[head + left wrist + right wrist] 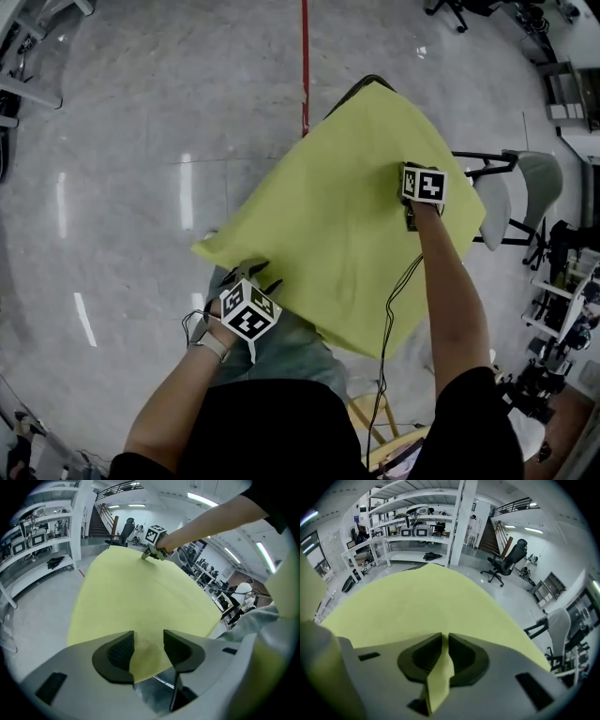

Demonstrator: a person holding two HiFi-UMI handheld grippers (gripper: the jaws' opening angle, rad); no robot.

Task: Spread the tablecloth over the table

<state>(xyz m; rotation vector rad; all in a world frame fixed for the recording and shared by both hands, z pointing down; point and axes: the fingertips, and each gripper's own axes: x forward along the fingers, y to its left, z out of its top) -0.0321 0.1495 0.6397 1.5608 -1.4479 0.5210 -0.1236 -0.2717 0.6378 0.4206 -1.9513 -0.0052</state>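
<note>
The yellow-green tablecloth (pixel 337 216) is laid flat over the counter (pixel 361 81), of which only a dark rim is seen at the far corner. In the head view the cloth is seen as a diamond. One corner is pointed away toward the red line (pixel 305 56) on the grey floor (pixel 141 141), and the opposite corner is draped over the counter's near edge. Its longer sides appear to be aligned from the near left to the far right.

At the cloth's left corner, the left tongs (pixel 148 651) are held with the jaws well apart. A loose fold of the cloth's edge is seen between the pads but is not pinched by them. At the cloth's right-hand edge, the right tongs (pixel 444 656) are closed almost completely, and a thin upright fold of the cloth is gripped between the pads.

A grey chair (pixel 539 192) is seen on the floor near the counter's right corner.
</note>
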